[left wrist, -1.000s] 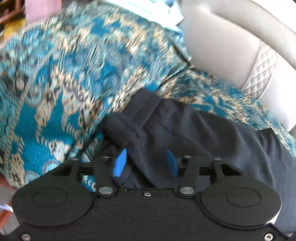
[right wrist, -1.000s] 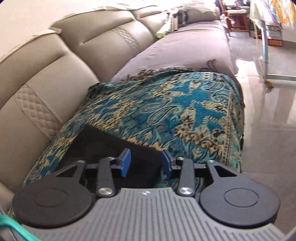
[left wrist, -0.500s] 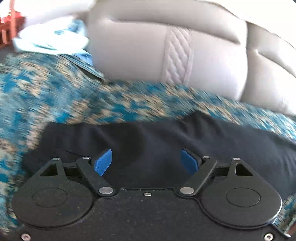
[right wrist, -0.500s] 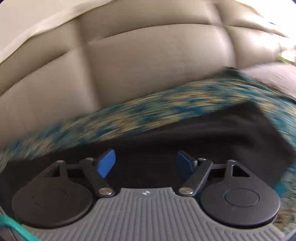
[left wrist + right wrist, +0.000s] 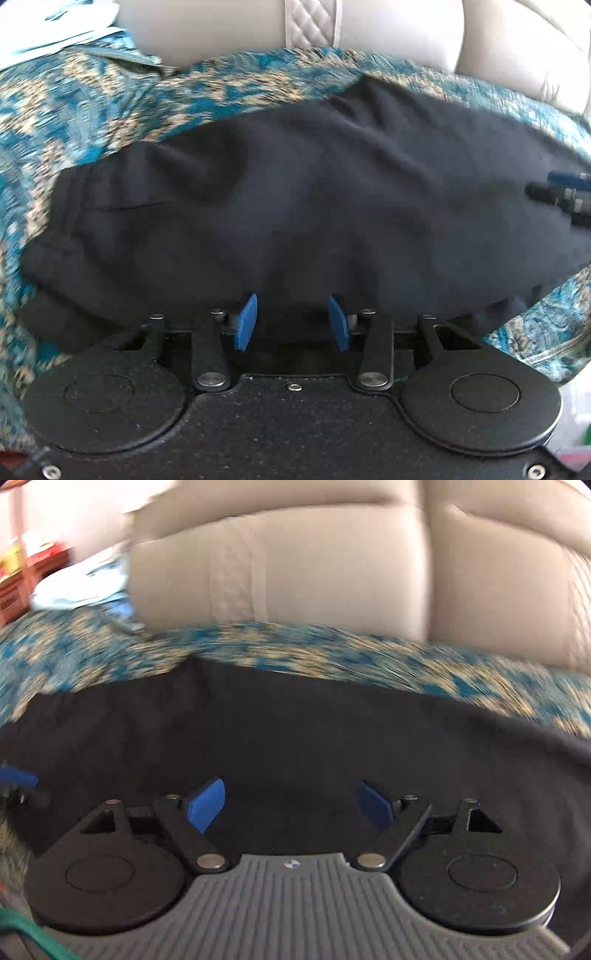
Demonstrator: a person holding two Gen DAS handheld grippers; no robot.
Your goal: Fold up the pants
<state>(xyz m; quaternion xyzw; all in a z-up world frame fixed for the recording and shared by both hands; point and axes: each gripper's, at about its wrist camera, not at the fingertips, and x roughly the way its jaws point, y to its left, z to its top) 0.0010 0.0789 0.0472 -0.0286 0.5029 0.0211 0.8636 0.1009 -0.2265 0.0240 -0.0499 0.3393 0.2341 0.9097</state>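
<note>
Black pants (image 5: 295,203) lie lengthwise across a teal patterned throw (image 5: 92,103) on a sofa seat. My left gripper (image 5: 292,321) hangs over their near edge with its jaws closing. Dark cloth shows between the blue pads, which do not press on it. In the right wrist view the pants (image 5: 295,746) fill the middle, and my right gripper (image 5: 291,806) stands wide open above them with nothing pinched. The right gripper's tip (image 5: 561,199) shows at the right edge of the left wrist view. The left gripper's tip (image 5: 14,779) shows at the left edge of the right wrist view.
The beige leather sofa back (image 5: 295,572) rises right behind the throw (image 5: 332,650). A pale blue and white cloth (image 5: 81,587) lies at the far left of the seat. Wooden furniture with red boxes (image 5: 14,583) stands beyond it.
Both views have swung round to face the sofa back, with the pants now lying across them. The left jaws widened, then narrowed. The right jaws went from narrow to wide.
</note>
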